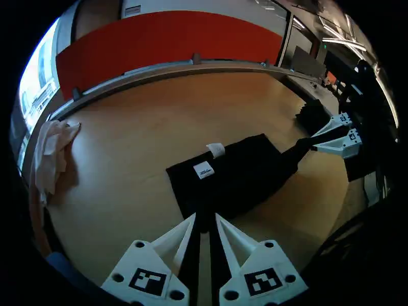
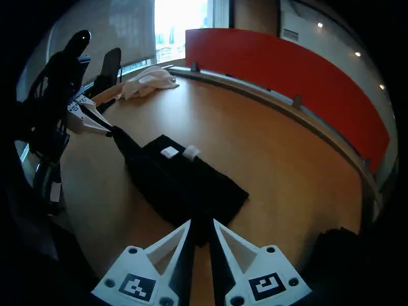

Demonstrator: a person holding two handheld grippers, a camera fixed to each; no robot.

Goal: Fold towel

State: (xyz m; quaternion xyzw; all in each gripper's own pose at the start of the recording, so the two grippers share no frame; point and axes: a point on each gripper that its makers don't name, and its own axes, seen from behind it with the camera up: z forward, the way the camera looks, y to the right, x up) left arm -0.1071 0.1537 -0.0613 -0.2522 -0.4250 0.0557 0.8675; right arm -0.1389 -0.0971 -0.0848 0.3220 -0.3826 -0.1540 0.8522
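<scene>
A black towel (image 1: 239, 176) with two white tags lies across the wooden table (image 1: 143, 132), pulled long between both grippers. In the left gripper view my left gripper (image 1: 205, 224) is shut on the near end of the towel. The right gripper (image 1: 312, 144) at the far right pinches the opposite end, which rises off the table. In the right gripper view the towel (image 2: 178, 183) runs from my right gripper (image 2: 203, 229), shut on its near edge, to the left gripper (image 2: 109, 131) at the far left, held by a dark-sleeved arm.
A crumpled pale cloth (image 1: 51, 150) (image 2: 148, 80) lies near the table's far edge. A red panel (image 1: 168, 43) (image 2: 285, 66) stands behind the table's rail. A dark folded pile (image 1: 312, 115) (image 2: 339, 245) sits at one end. Chairs (image 2: 109, 64) stand by the window.
</scene>
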